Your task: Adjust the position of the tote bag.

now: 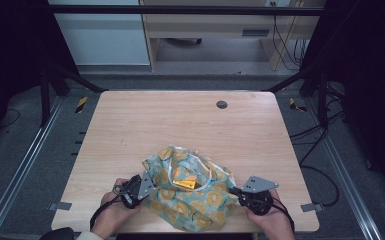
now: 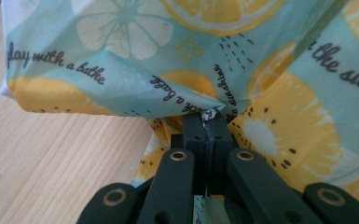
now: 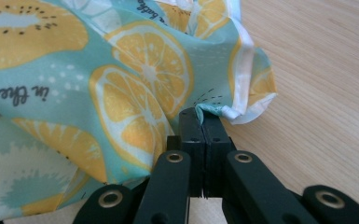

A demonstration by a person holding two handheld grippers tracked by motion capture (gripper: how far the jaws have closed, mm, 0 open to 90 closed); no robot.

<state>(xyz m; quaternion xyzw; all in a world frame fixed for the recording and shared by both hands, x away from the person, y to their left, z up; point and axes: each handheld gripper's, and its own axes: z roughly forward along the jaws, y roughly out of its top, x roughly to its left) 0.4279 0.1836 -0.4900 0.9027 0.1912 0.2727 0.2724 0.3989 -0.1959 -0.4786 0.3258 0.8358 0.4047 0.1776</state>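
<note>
A soft cloth bag with yellow lemon slices on light blue lies crumpled on the wooden table. It sits near the table's front edge, close to the person. A small orange-yellow packet peeks out of the top of the bag.

The left gripper is at the bag's left side. In the left gripper view its two black jaws are squeezed together, and a little fold of the bag's cloth is pinched between them.

The right gripper is at the bag's right side. In the right gripper view its jaws are pressed together too, and they pinch the bag's edge right next to its white hem.

A small round dark hole cover sits far behind the bag, near the table's back edge.
</note>
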